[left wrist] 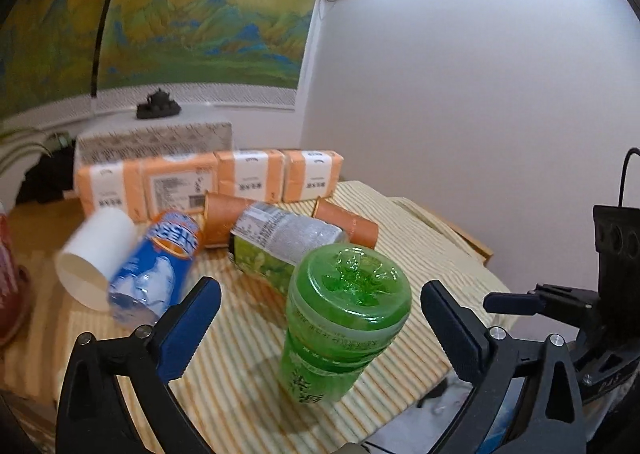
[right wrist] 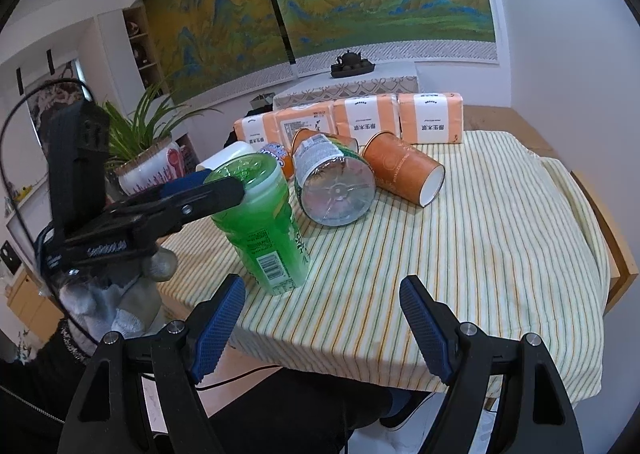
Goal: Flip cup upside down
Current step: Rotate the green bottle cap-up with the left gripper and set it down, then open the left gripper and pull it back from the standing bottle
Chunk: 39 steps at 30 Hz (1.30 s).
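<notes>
A green plastic bottle (left wrist: 340, 318) stands upside down on the striped cloth, its moulded base facing up. My left gripper (left wrist: 320, 322) is open, with a blue pad on each side of the bottle's top and a gap on both sides. The right wrist view shows that bottle (right wrist: 264, 230) with the left gripper (right wrist: 222, 188) level with its top. An orange paper cup (right wrist: 400, 170) lies on its side, mouth toward the front right. A second orange cup (right wrist: 304, 138) and a white cup (left wrist: 94, 254) also lie down. My right gripper (right wrist: 322, 326) hangs open over the table's front edge, holding nothing.
A clear bottle with a green label (right wrist: 336, 186) and a blue-labelled bottle (left wrist: 156, 266) lie on the cloth behind the green one. Orange tissue packs (right wrist: 360, 120) line the back. A potted plant (right wrist: 148, 142) stands at the left. The table's wooden edge (right wrist: 624, 266) shows at right.
</notes>
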### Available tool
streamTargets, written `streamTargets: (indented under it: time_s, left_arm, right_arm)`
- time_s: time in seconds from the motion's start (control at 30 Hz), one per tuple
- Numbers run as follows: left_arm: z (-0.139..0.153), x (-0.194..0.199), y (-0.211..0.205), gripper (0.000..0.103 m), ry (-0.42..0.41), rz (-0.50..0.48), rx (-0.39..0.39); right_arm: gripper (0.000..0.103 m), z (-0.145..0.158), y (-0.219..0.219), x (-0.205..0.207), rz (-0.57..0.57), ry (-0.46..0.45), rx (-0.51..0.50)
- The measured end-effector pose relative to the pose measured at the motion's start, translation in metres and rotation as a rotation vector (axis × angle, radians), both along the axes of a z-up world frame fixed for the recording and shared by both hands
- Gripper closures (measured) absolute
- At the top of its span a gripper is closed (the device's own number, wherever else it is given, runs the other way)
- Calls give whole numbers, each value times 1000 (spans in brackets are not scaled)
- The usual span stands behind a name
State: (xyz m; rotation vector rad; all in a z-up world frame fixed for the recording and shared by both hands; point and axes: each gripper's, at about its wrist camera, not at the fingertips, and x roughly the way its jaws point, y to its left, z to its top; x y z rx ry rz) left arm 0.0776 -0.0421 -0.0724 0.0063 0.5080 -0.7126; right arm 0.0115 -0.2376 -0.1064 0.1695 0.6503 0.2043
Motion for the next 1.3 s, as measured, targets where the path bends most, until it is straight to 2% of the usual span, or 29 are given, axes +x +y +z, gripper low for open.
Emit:
streamTargets:
  time_s: [0.27, 0.43, 0.53, 0.63, 0.8, 0.9, 1.0, 1.3]
  left_arm:
    - [24, -24, 6, 1, -87, 51, 27]
    - [40, -42, 15, 1, -129, 81, 17]
    - [48, -60, 25, 1, -165, 143, 19]
    - [49, -75, 36, 1, -197, 248, 51]
    - [49, -90, 53, 1, -184, 426, 95]
    - [52, -95, 64, 1, -178, 494, 97]
    - [54, -96, 70, 1, -172, 529, 95]
    - [55, -100, 71, 1, -181, 545, 90]
  right_arm:
    - [26, 6, -3, 1, -33, -32, 17]
    - [26, 13, 2, 0, -46, -70, 18]
    - [26, 18, 6, -3, -72, -108, 12]
    - [24, 24, 11, -9, -113, -159, 0]
    - [20, 32, 17, -19, -182, -221, -27]
    - [13, 37, 22, -26, -221, -263, -57]
    - [13, 41, 27, -30, -233, -287, -80]
    - [13, 45, 34, -36, -222, -298, -103]
